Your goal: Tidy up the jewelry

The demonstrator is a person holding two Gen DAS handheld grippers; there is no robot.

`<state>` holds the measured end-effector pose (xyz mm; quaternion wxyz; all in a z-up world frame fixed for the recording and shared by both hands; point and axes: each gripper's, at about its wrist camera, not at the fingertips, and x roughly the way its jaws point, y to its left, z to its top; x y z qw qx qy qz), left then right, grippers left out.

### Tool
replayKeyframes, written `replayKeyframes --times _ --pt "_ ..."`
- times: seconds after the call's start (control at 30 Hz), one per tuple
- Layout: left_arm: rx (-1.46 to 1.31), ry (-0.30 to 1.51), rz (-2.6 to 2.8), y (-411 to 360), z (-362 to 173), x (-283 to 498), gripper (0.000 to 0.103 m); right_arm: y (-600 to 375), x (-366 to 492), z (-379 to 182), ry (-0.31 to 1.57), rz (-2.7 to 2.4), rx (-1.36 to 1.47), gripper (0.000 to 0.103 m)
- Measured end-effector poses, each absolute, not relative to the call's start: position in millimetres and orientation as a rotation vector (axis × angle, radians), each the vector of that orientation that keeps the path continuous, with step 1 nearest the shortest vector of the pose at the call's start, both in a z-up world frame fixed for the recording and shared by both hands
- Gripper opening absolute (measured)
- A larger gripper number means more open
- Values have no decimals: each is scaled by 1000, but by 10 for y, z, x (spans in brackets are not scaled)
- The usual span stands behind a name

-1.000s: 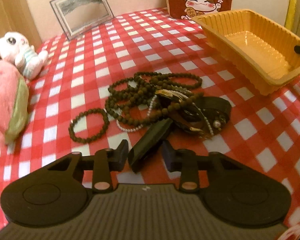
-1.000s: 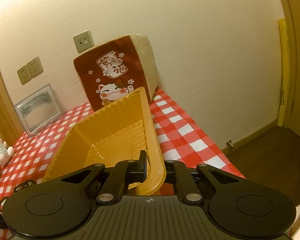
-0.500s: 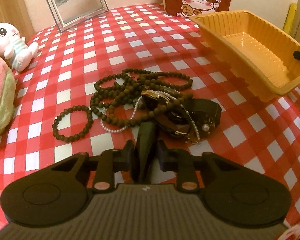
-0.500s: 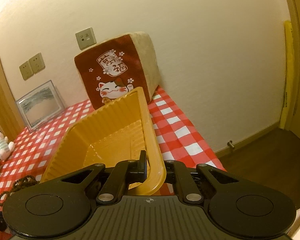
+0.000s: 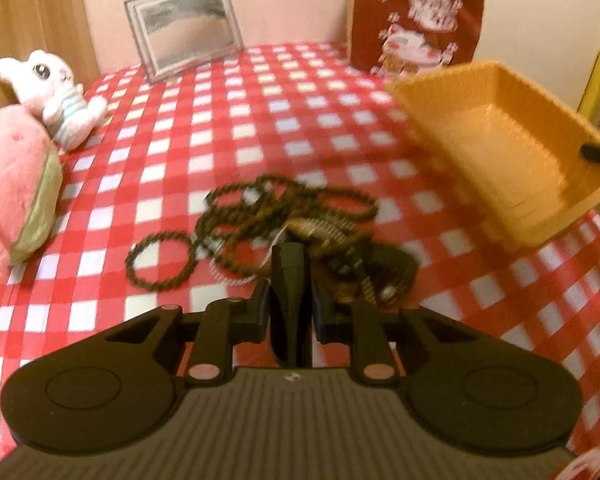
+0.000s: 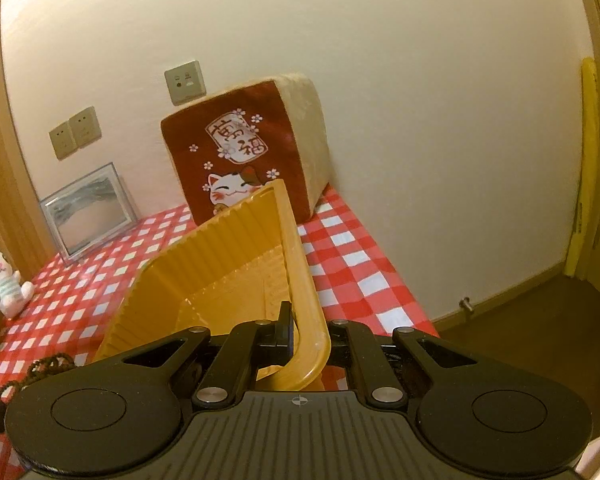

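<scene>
Two grippers: both are being kept clamped.
Left gripper point(image 5: 290, 312): a black tapered strap point(image 5: 290, 280) is being pinched.
Right gripper point(image 6: 309, 334): the ribbed orange plastic tray point(image 6: 300, 280) is being held by its rim.

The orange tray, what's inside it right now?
The orange tray looks empty: only its bare ribbed floor and walls show. The right gripper is shut on its rim, and that near corner is hidden. The beads lie on the tablecloth outside.

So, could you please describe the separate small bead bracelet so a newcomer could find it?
On the red checked tablecloth, find the tangled jewelry pile. Just left of it lies the small bead bracelet: one dark ring lying flat, mostly clear of the tangle.
</scene>
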<state>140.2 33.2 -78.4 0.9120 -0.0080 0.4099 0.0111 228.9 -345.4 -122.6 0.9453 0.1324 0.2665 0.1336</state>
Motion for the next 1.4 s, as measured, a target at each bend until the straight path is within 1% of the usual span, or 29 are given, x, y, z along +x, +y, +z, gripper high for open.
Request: replayKeyframes --times 0.17,0.33,0.53,0.77,1.03,1.13,1.4 --pt "-37 777 -56 58 -549 1564 19 -3428 2294 -1212 540 280 257 7" --pt "-54 737 -134 -327 -428 1817 19 -3421 2298 -1180 533 286 230 7" --pt "-101 758 -199 -747 -475 2099 19 -3396 2302 -1145 532 287 208 7" --pt "-153 804 -229 -1027 -627 2307 19 -3367 2314 -1136 530 295 167 7" --pt "-185 881 -210 -1191 -848 2509 19 -3375 2337 -1135 537 310 150 6" --pt "-192 884 -203 -1219 -874 2507 19 -3387 2343 -1139 538 317 147 6" --pt "-207 799 -153 -1066 -603 2267 24 -3435 2366 -1154 555 340 142 7"
